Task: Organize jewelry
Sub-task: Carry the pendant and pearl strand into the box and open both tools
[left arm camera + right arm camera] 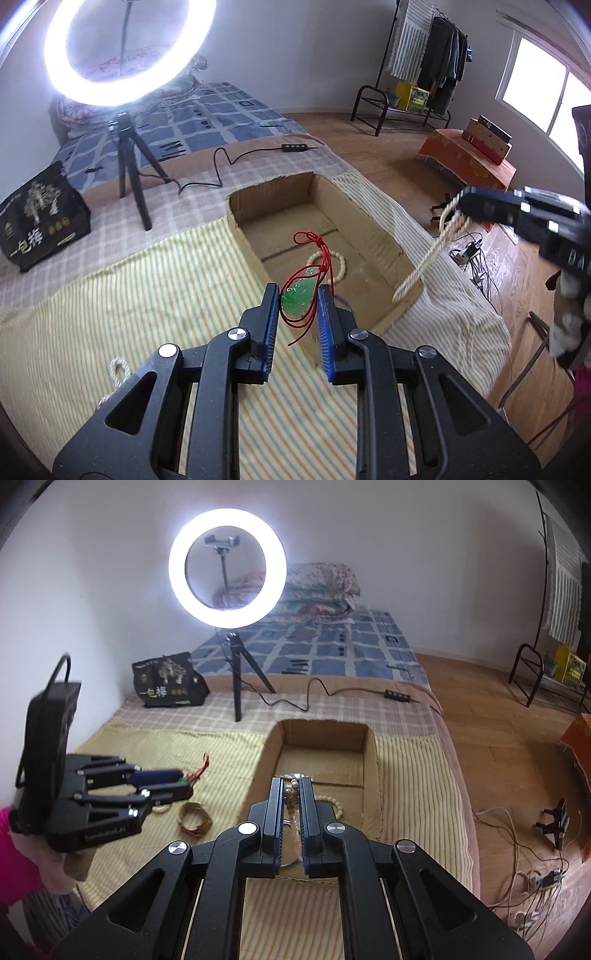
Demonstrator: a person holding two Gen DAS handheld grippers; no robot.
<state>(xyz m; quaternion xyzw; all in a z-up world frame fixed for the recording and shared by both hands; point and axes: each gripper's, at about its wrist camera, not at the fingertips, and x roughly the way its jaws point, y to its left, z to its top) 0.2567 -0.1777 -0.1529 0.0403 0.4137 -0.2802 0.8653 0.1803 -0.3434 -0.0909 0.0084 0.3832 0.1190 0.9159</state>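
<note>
My left gripper (297, 301) is pinching the green pendant (298, 298), its red cord (320, 254) dangling just short of the cardboard box (373, 218)'s near edge. My right gripper (291, 794), nearer, is clamping a bead strand (292, 797) hanging lengthwise over the box's near end.

A: What carries everything?
B: A bed under a yellow striped cloth (147, 746).
A: And directly on it?
B: Open brown cardboard box (321, 731), black tripod ring light (227, 565), black printed bag (168, 681), possibly two bangles (194, 818).

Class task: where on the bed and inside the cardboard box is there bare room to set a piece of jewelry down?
Free: the cardboard box floor at its far end, beyond the white bead bracelet; the checked blanket between box and ring light tripod. Crowded: the striped cloth left of the box, near the bangle.
</note>
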